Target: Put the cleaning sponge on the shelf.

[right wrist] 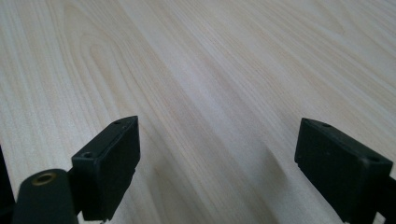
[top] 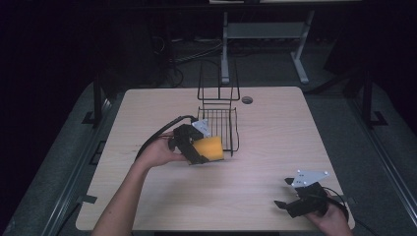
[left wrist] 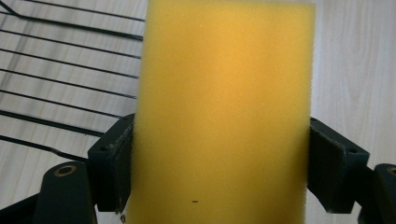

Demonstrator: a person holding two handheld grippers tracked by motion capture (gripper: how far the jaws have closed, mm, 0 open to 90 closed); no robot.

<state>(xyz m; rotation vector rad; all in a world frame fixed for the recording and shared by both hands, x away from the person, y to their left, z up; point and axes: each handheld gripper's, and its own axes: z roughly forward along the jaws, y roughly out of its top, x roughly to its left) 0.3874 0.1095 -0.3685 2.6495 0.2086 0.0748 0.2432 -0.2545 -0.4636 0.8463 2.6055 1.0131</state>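
My left tongs [top: 205, 152] are clamped on the sponge [top: 209, 148], one jaw pressed into each long side of it. In the left gripper view the sponge [left wrist: 219, 112] stands up between the jaws and reaches well past their tips, its yellow foam squeezed in a little where the pads bite. I hold it off the worktop [top: 275, 128], just at the near corner of the rack [top: 220, 125]. The rack's thin black wires [left wrist: 65, 84] run to the left of the sponge in that view, close beyond the left jaw, with bare wood to the right of it.

My right tongs [top: 285, 194] are spread wide apart with nothing between them. They sit low near the front right corner of the worktop, well apart from the left tongs and the rack. In the right gripper view I see pale wood grain [right wrist: 210, 84] ahead of the jaws and between them.
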